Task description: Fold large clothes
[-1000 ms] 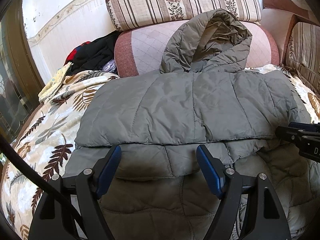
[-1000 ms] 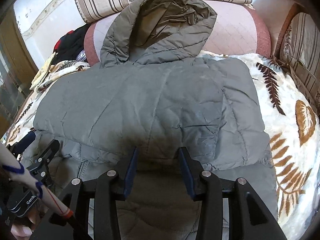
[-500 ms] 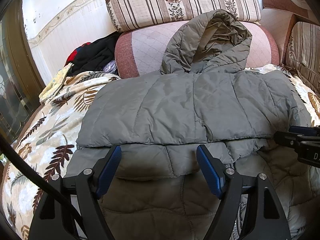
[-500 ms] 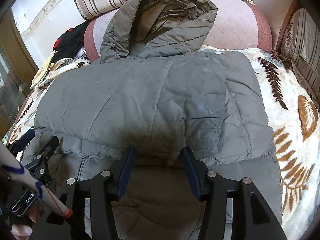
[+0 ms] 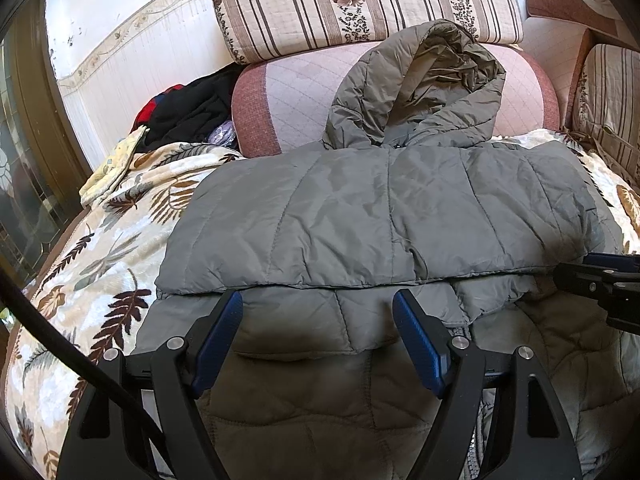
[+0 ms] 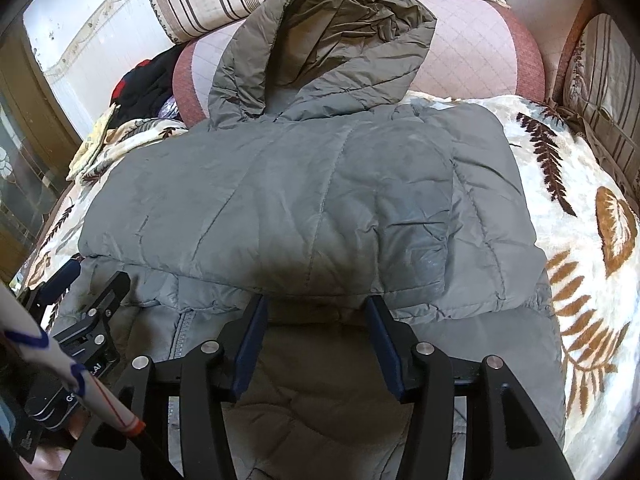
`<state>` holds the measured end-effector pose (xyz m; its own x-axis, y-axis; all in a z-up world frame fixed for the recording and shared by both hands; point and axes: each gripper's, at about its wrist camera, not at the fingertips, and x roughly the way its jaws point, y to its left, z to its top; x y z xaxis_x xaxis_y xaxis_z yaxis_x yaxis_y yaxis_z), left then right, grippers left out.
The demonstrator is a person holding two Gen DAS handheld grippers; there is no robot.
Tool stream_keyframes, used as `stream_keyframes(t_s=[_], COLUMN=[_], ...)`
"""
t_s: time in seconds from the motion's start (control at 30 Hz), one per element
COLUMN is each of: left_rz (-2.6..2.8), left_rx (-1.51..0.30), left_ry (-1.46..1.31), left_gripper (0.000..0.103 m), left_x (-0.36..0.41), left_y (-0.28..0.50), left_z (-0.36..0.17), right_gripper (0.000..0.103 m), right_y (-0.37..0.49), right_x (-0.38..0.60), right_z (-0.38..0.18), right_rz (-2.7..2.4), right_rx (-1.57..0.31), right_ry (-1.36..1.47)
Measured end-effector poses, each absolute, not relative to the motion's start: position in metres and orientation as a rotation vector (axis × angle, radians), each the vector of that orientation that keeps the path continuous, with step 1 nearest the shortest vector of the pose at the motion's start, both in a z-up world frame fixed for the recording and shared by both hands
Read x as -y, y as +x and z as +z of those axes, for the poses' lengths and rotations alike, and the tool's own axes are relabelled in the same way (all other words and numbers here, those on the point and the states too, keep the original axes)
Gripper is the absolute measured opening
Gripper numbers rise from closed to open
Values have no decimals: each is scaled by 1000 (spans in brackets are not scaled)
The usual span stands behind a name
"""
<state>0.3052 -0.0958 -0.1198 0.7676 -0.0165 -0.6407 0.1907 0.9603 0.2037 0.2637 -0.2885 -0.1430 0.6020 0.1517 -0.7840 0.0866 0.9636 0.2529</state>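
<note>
A grey hooded puffer jacket [image 5: 380, 216] lies on a leaf-print blanket, its sleeves folded across the body and its hood [image 5: 424, 88] resting against a pink bolster. It fills the right wrist view too [image 6: 304, 200]. My left gripper [image 5: 318, 308] is open and empty, just above the jacket's lower half near the folded sleeve edge. My right gripper [image 6: 316, 312] is open and empty, low over the same edge further right. Each gripper shows in the other's view: the right one [image 5: 600, 284] and the left one [image 6: 80, 312].
The leaf-print blanket [image 5: 100, 248] covers the sofa seat [image 6: 580, 240]. A pink bolster [image 5: 288, 100] and striped cushions [image 5: 360, 0] stand behind. Dark and red clothes [image 5: 188, 112] are piled at the back left. A striped armrest cushion [image 6: 608, 80] is at the right.
Both grippers have eased slightly back and toward the jacket's lower half. The right gripper's jaws have opened wider. The jacket has not moved.
</note>
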Motion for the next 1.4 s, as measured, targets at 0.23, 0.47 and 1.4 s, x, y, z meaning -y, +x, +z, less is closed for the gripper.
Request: stream_keyframes(t_s=[0.23,0.47,1.4], left_rz=[-111,-103,-120], left_rx=[-698,-780,-797], left_ry=[268,273,7], left_gripper=[77,77,79], left_x=[95,93,33], left_y=[307,316,327], left_z=[-121,-134,-83], right_gripper=[57,57,65], right_y=[264,266,153], right_x=[284,283,306], right_z=[-143,-150,-138], right_rz=[53,51,-132], right_rx=[-938,-972,-1010], right_ry=[267,267,332])
